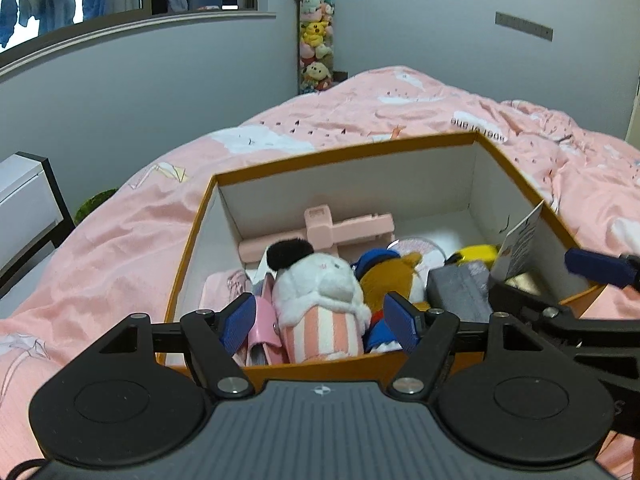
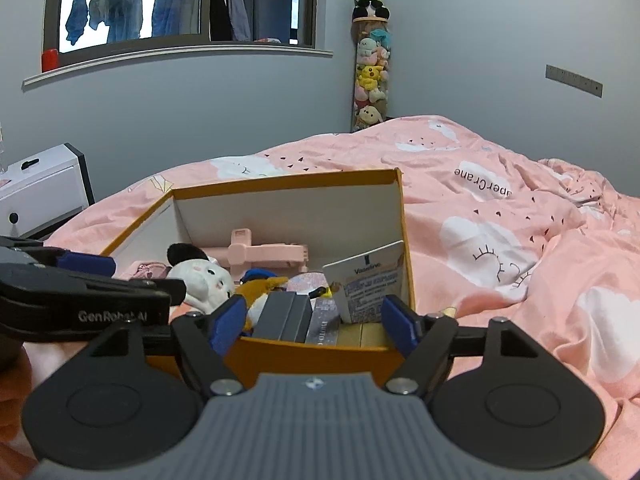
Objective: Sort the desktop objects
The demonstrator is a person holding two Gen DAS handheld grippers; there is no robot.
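Observation:
An orange cardboard box (image 1: 344, 156) with white inner walls lies on a pink bed. It holds a white plush in a striped pink cup (image 1: 320, 300), an orange and blue plush (image 1: 384, 276), a pink plastic holder (image 1: 332, 232), a grey box (image 1: 460, 292), a yellow item (image 1: 476, 254) and a Vaseline card (image 2: 368, 288). My left gripper (image 1: 320, 324) is open and empty, hovering over the box's near edge above the white plush. My right gripper (image 2: 314, 320) is open and empty over the box's near right corner (image 2: 320, 354), above the grey box (image 2: 284, 316).
The pink quilt (image 2: 500, 240) spreads around the box. A white bedside cabinet (image 2: 40, 188) stands at the left. A tall clear tube of plush toys (image 2: 370, 80) stands in the room corner. A window (image 2: 180, 4) is in the far wall.

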